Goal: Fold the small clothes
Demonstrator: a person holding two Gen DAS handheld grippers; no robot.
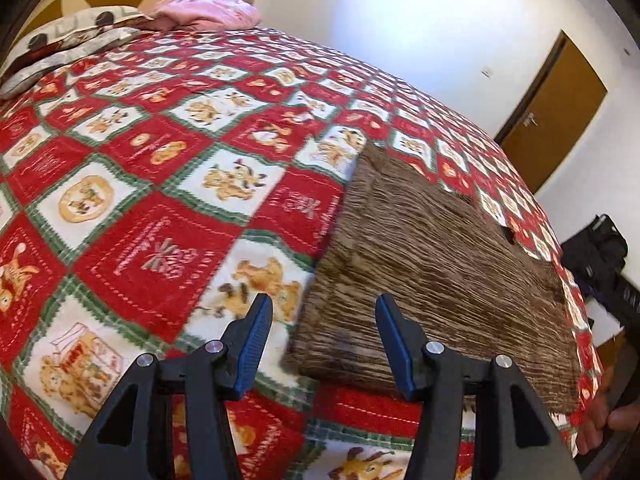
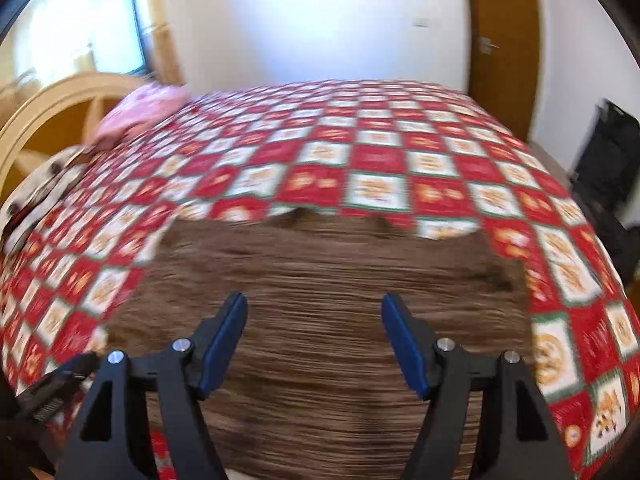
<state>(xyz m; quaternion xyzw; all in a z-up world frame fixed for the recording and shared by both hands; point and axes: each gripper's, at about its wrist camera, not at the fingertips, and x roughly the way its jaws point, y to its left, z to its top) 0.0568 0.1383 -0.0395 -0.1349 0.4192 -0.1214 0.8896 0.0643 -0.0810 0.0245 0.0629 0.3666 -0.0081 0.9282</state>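
While the brown garment (image 2: 320, 320) lies flat on the near right part of the bed (image 1: 160, 208), both tools stand apart from it and hold nothing. The left tool (image 1: 324, 312) is about half open over the garment's near left corner, one finger above the patterned bedspread (image 1: 120, 140) and the other above the brown cloth. The right tool (image 2: 314, 312) is spread wider and hangs over the middle of the garment; its view is blurred, so fine detail of the cloth cannot be told. The garment looks like a rough rectangle, with its far edge uneven, and it seems partly folded already, though that is a judgement.

To do the next fold well, each tool should come down on a near corner or edge, pinch only the top layers meant to move, and close fully before lifting. The two tools should then travel together toward the far edge so the fold line stays straight. Catching the bedspread under the cloth is the likely fault. Pillows (image 1: 200, 12) lie at the far left, well apart.
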